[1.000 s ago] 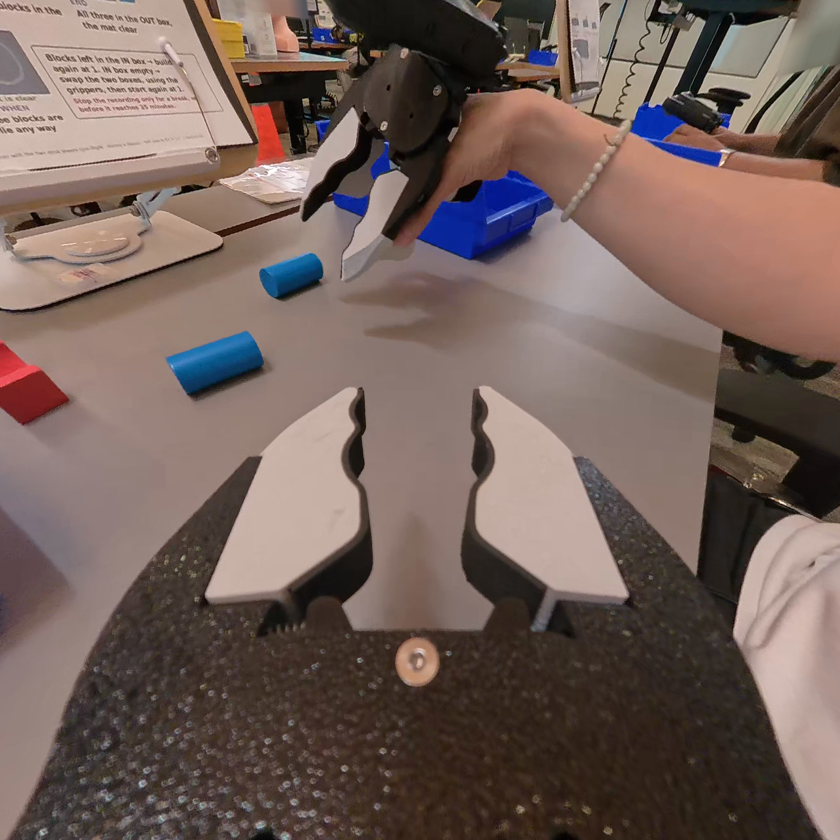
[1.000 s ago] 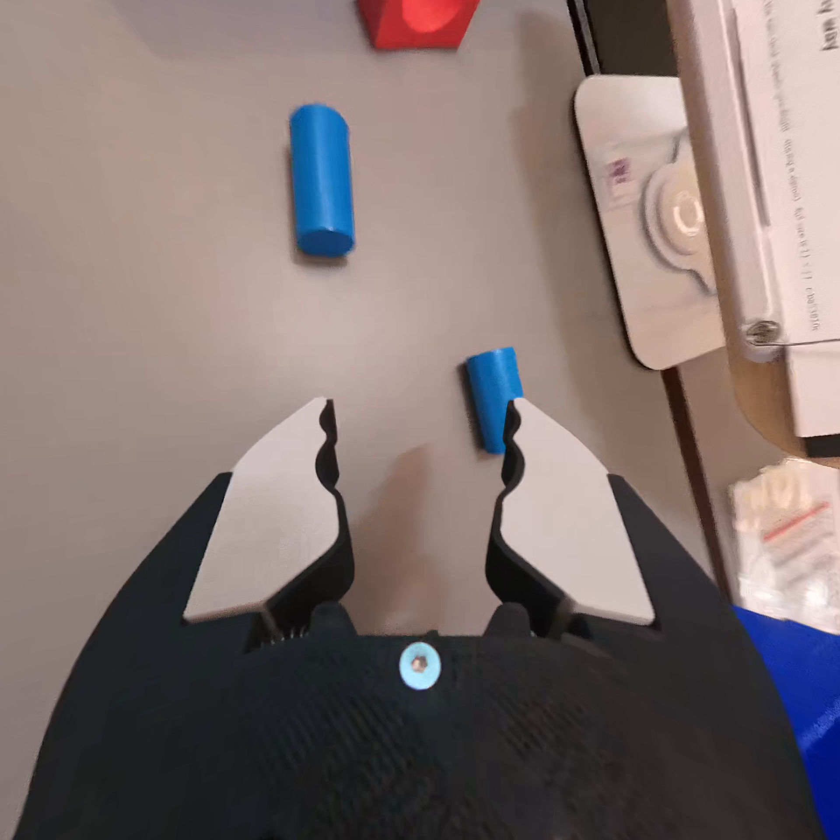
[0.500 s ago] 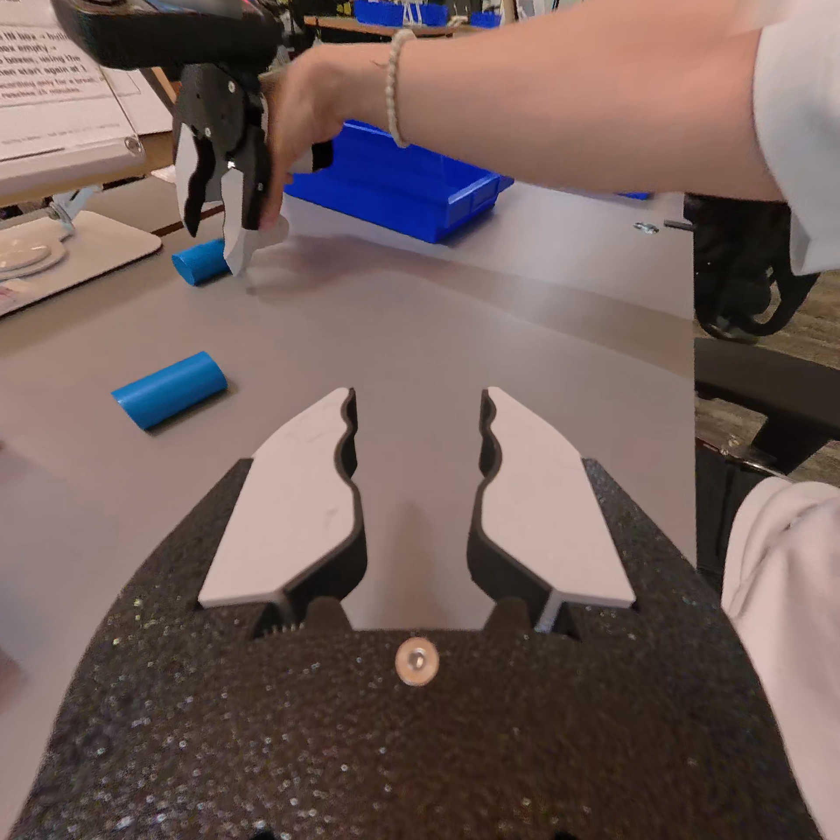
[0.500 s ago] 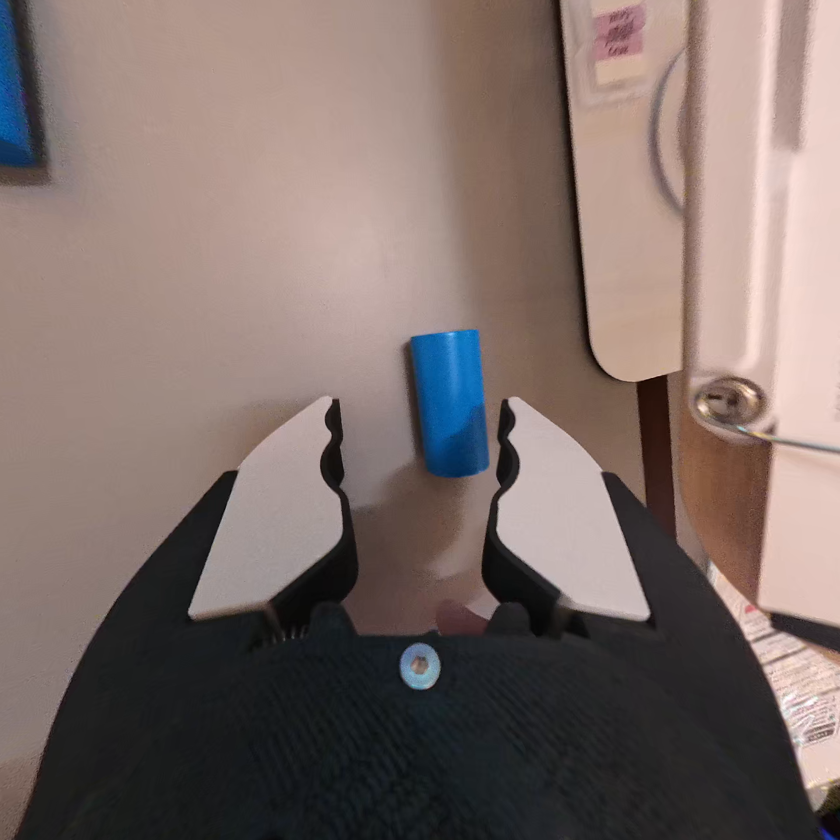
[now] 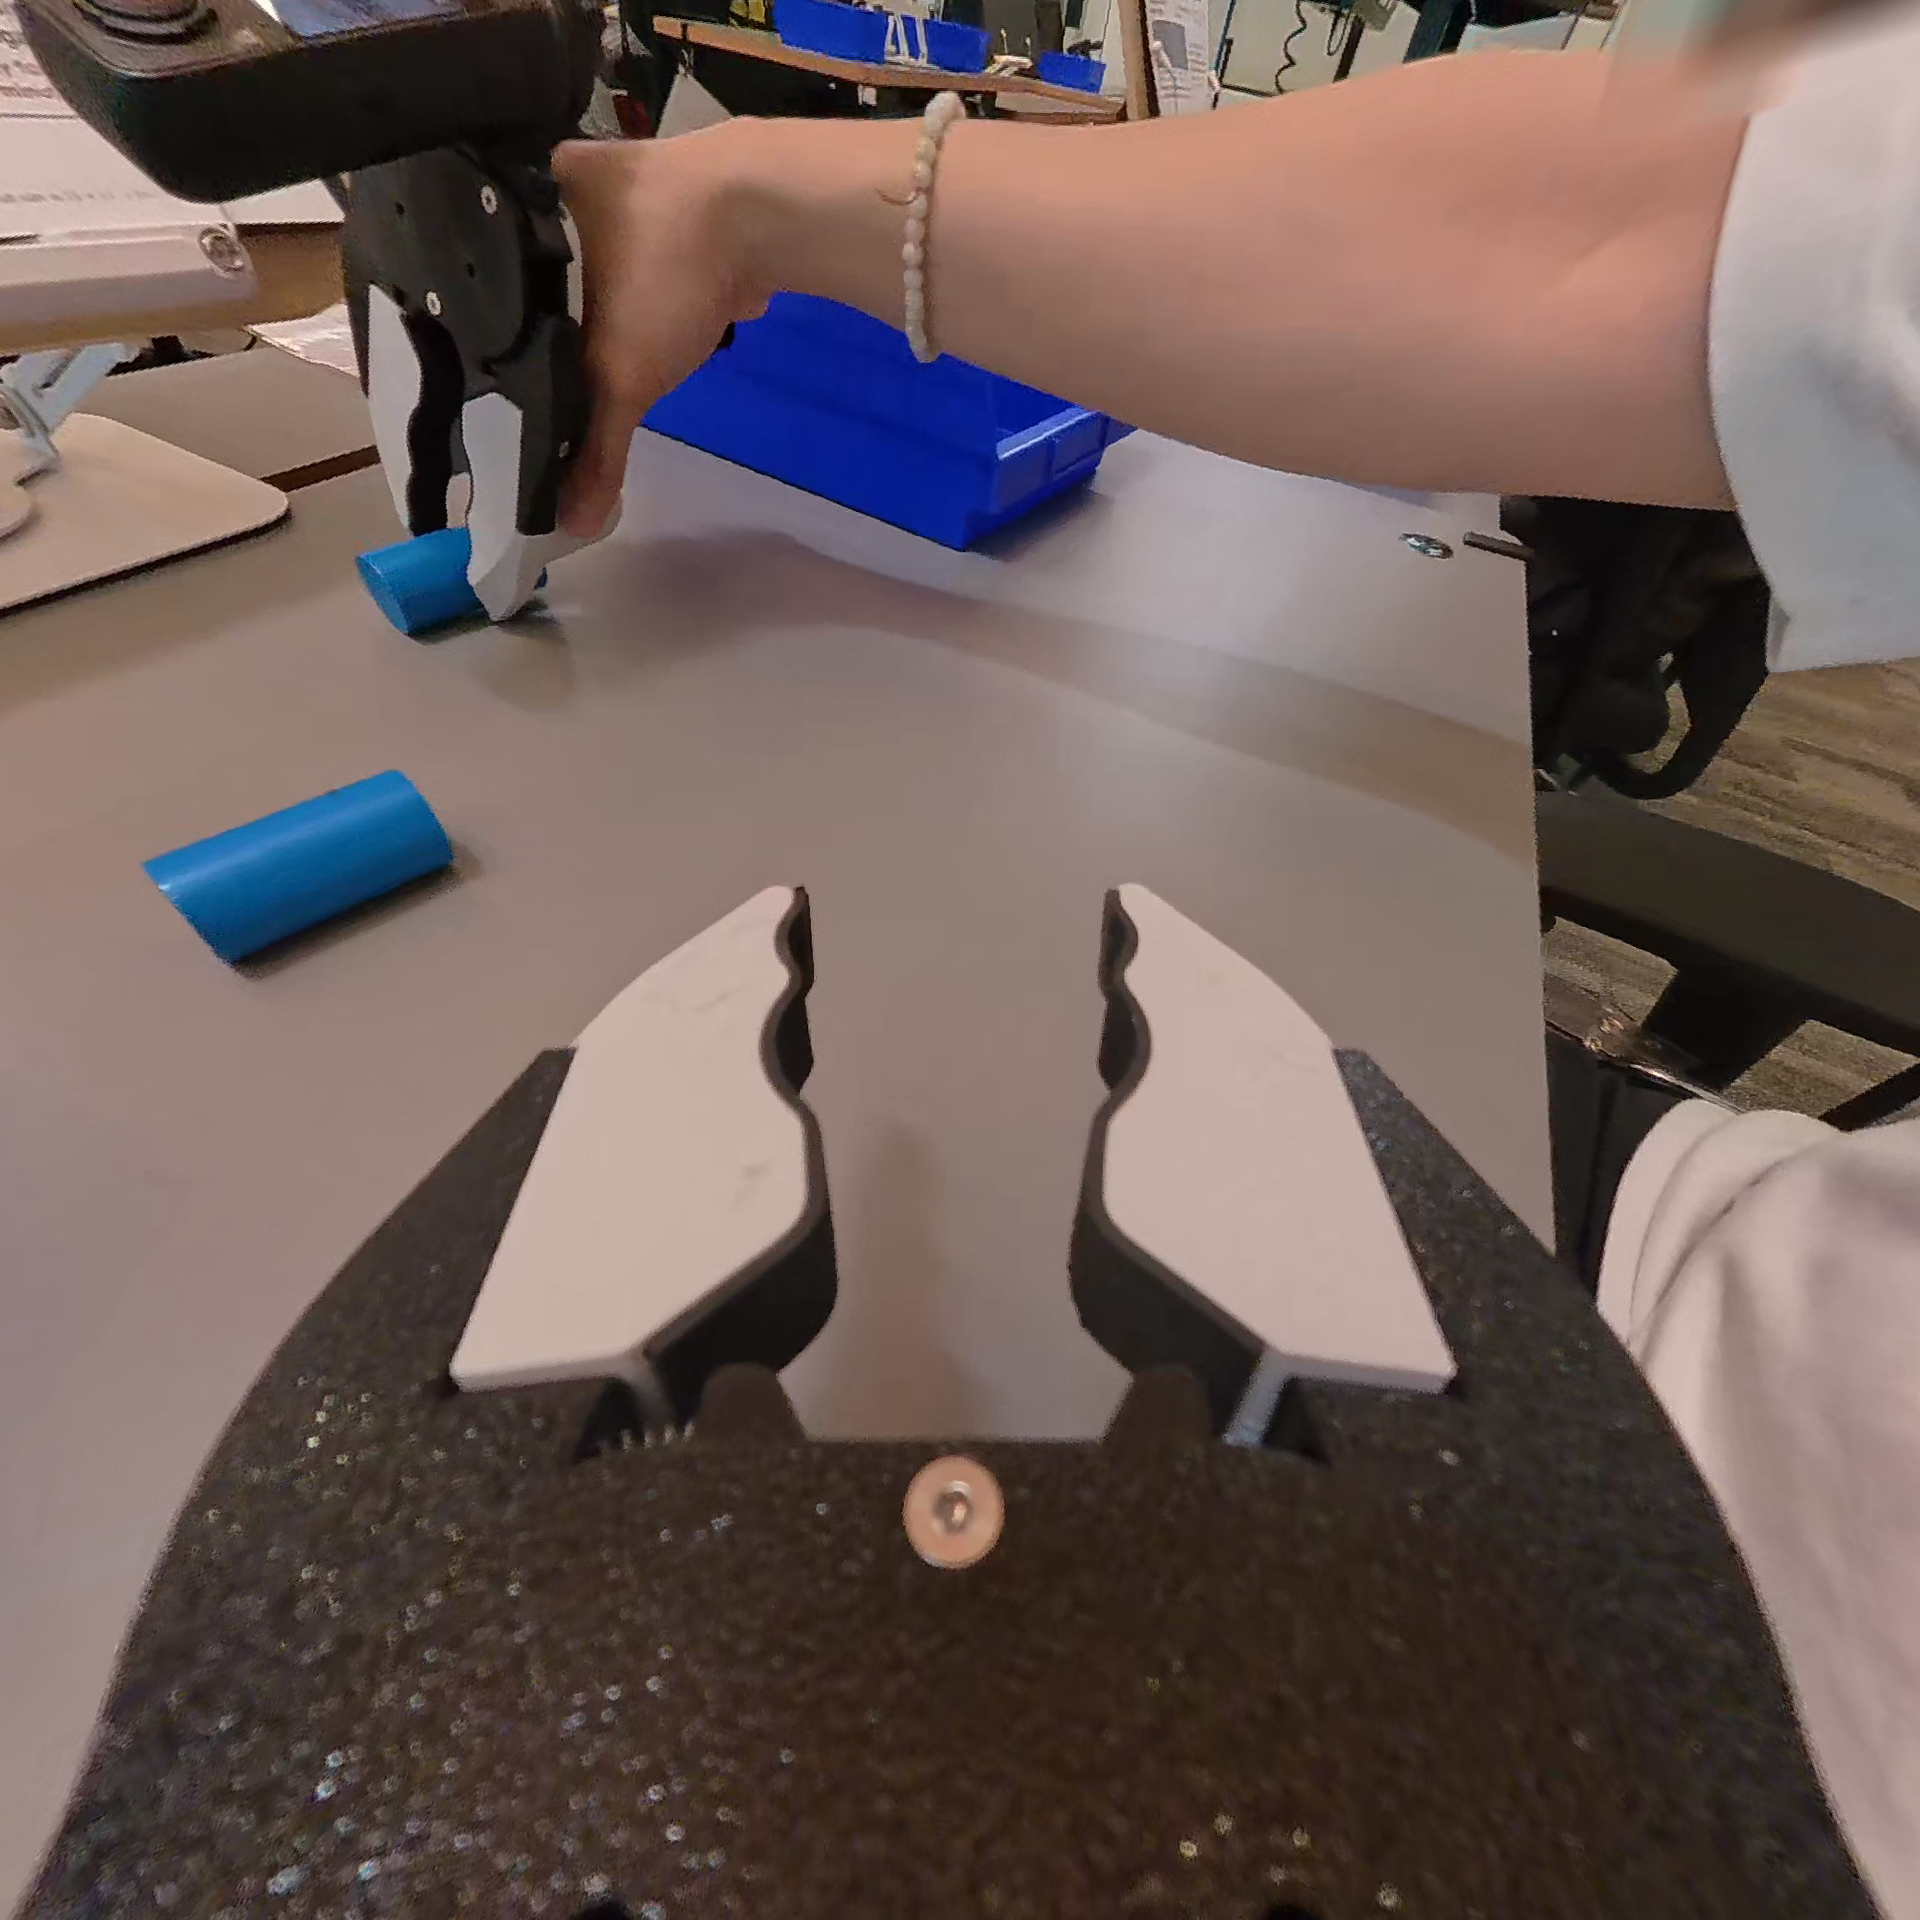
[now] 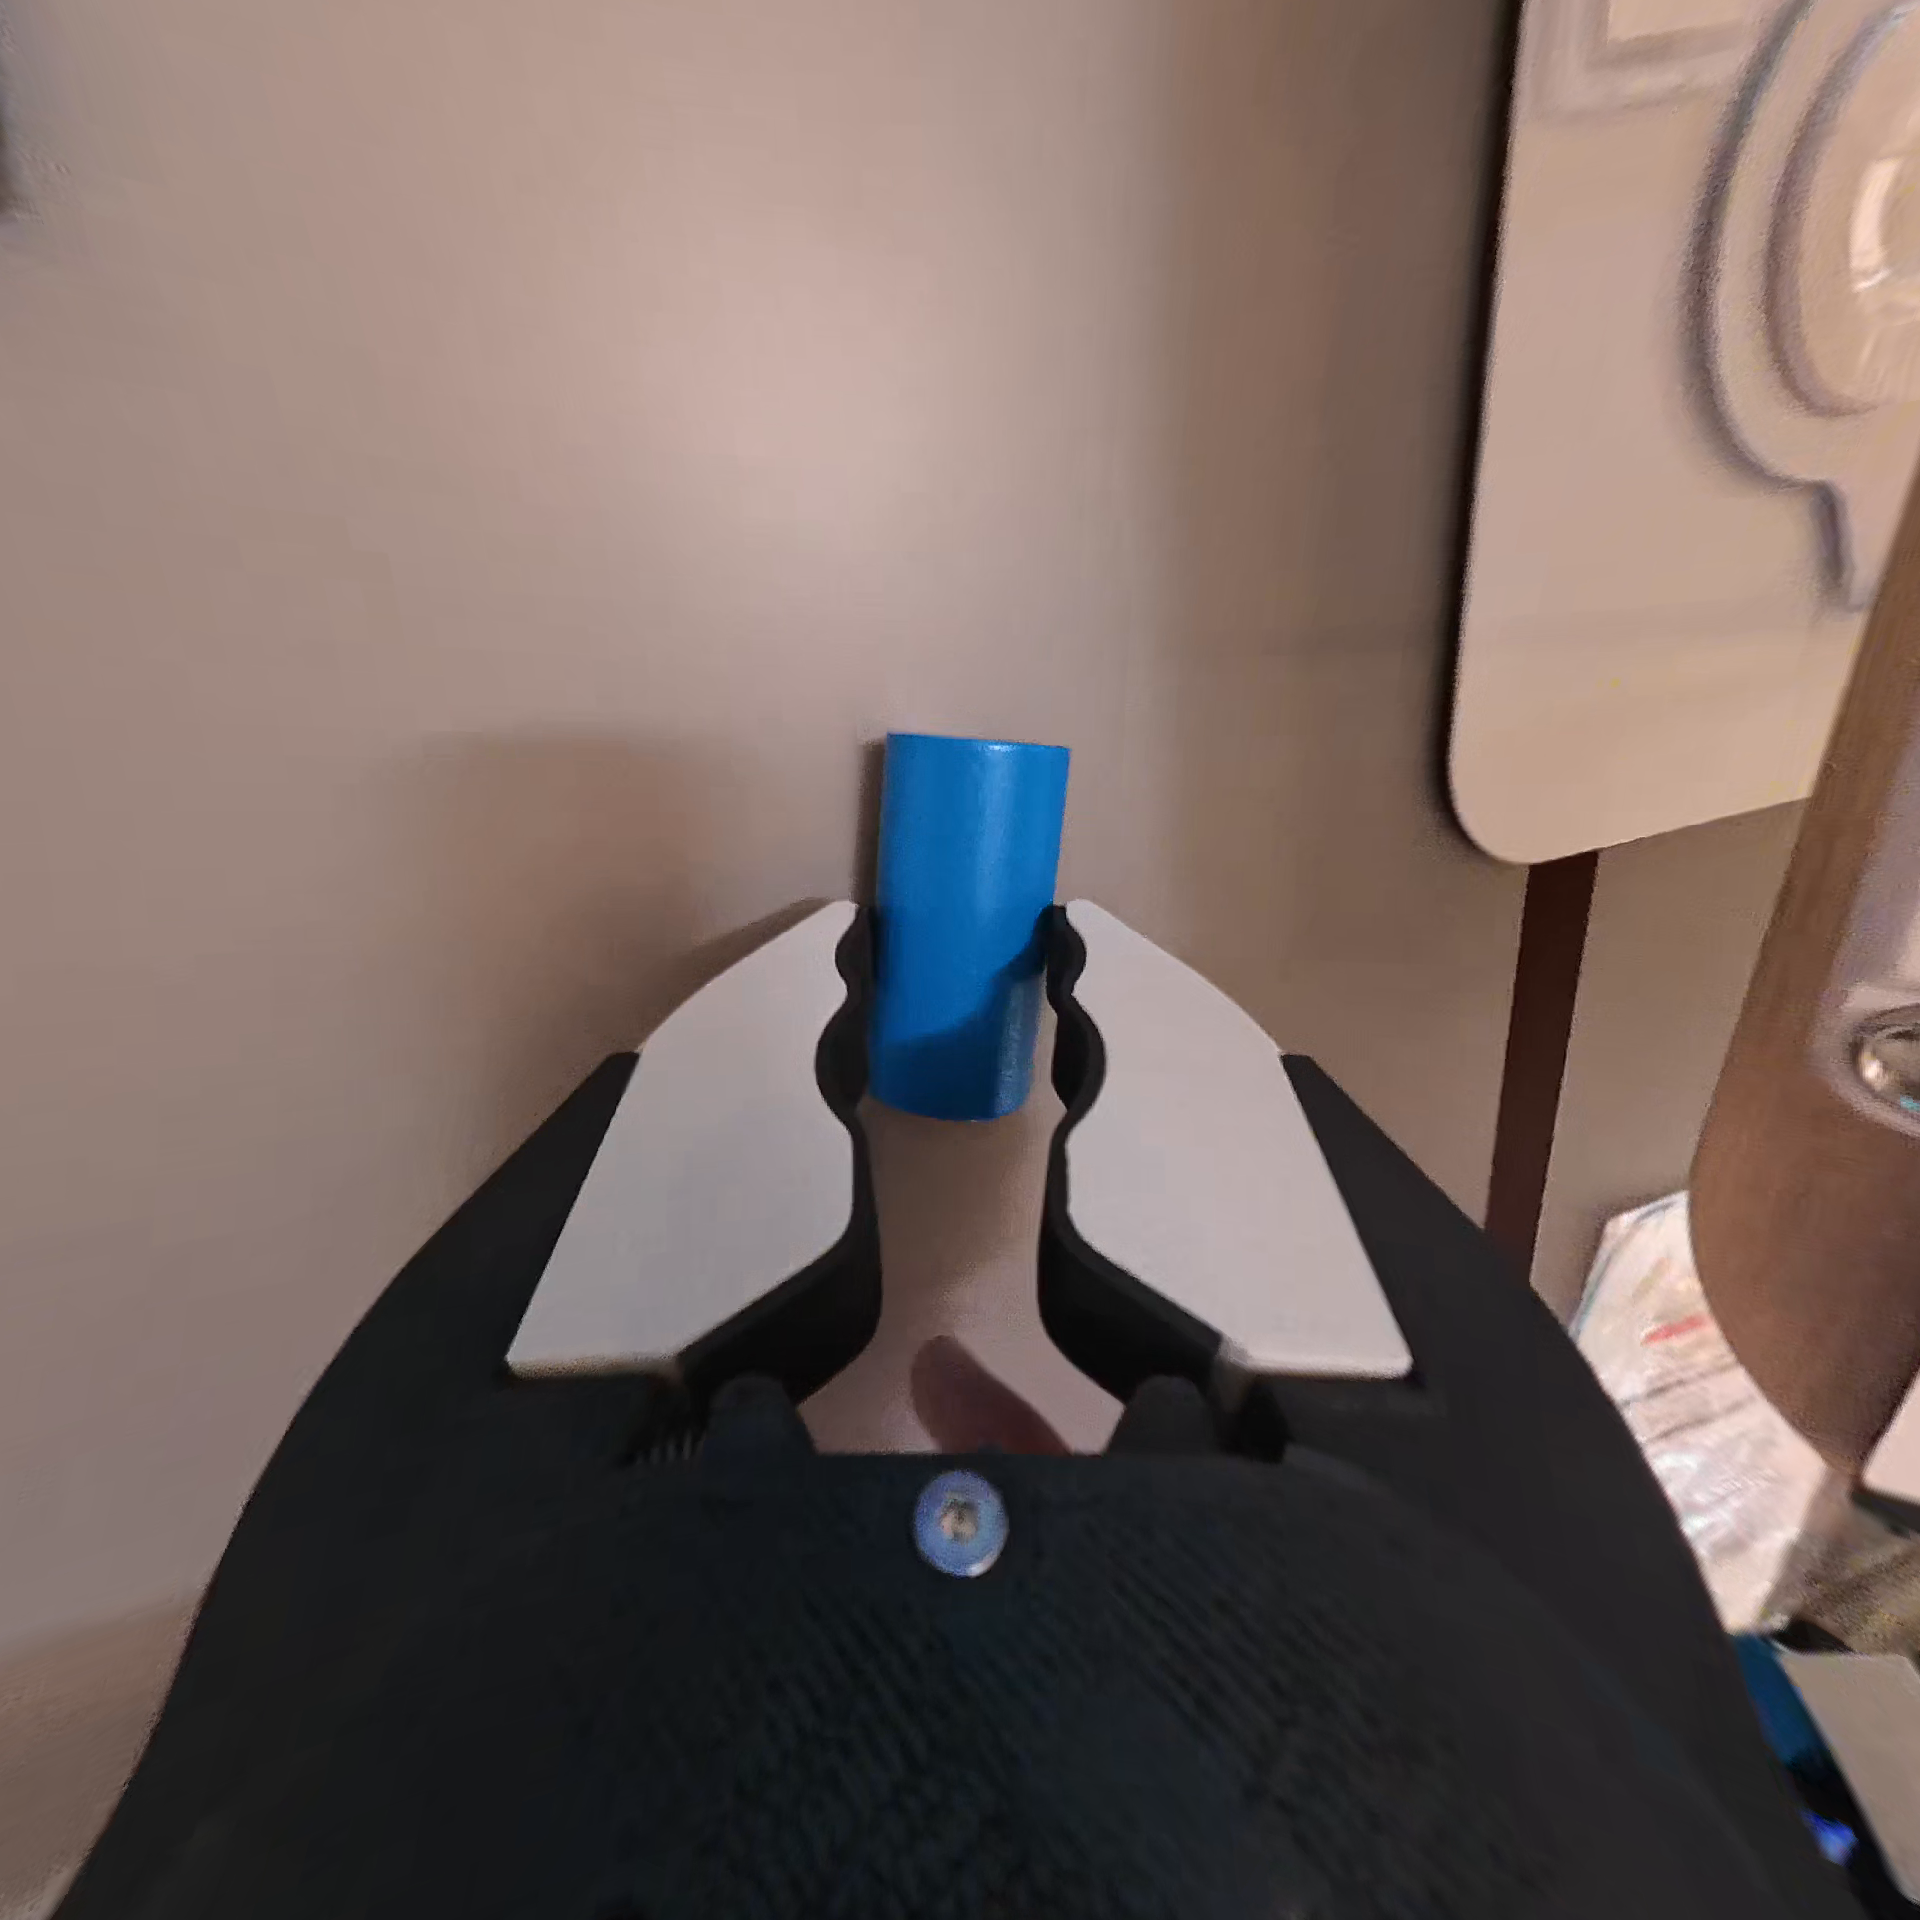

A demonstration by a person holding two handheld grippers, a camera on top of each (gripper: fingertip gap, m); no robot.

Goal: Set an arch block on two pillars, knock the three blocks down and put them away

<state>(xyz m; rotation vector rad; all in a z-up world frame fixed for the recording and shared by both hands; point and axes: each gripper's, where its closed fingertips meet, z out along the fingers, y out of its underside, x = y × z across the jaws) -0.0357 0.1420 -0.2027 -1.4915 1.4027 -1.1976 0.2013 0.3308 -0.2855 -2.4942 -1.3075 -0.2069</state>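
My right gripper [image 6: 954,914] is shut on a short blue cylinder [image 6: 961,914] that lies on the grey table; the jaws press both its sides. In the left wrist view the right gripper [image 5: 468,540] stands tips-down over that short cylinder [image 5: 416,592] at the far left. A longer blue cylinder [image 5: 296,862] lies on the table to the left of my left gripper [image 5: 956,899]. My left gripper is open and empty, held low over the table [image 5: 935,748].
A blue bin [image 5: 883,416] stands at the back behind the person's forearm [image 5: 1299,281]. A white stand base [image 5: 125,509] sits at the far left, also in the right wrist view [image 6: 1621,520]. The table's right edge [image 5: 1532,831] drops to a chair. About 30 centimetres separates my left fingertips from my right.
My right gripper moved down over the short blue cylinder and closed on it. My left gripper stayed open; its view shifted slightly right.
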